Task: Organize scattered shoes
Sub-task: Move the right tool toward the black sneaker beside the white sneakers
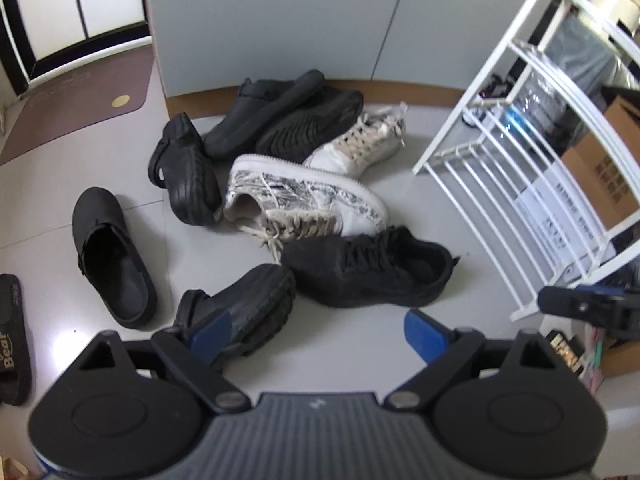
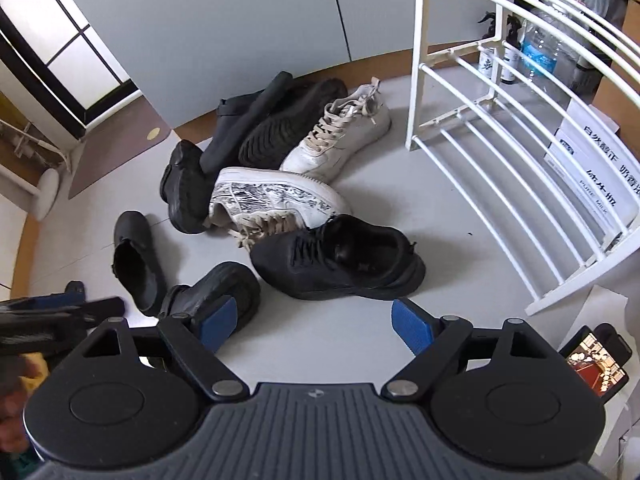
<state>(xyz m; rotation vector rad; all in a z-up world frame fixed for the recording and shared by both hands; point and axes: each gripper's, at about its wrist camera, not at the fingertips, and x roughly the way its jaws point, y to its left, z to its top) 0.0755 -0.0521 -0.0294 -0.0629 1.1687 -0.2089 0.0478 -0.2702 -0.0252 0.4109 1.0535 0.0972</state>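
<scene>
Nothing is sorted yet: the shoes (image 1: pixel 288 184) lie heaped on the floor, the white rack (image 2: pixel 500 168) stands bare, and both tongs (image 1: pixel 316 332) (image 2: pixel 316 320) gape empty.

This is a home entryway. Shoes (image 1: pixel 304 200) lie in a heap on a pale tiled floor (image 1: pixel 460 216) at the centre of both views. A brown doormat (image 1: pixel 76 108) lies at upper left, before a dark-framed door (image 1: pixel 60 12). A white shoe rack (image 2: pixel 500 160) stands at right, by grey wall panels (image 2: pixel 240 32) with a wooden skirting. Behind the rack, at upper right, are cardboard boxes (image 1: pixel 608 168), a water bottle (image 2: pixel 540 52) and spray bottles (image 2: pixel 510 52). A slipper (image 1: pixel 14 336) lies at the left edge.
</scene>
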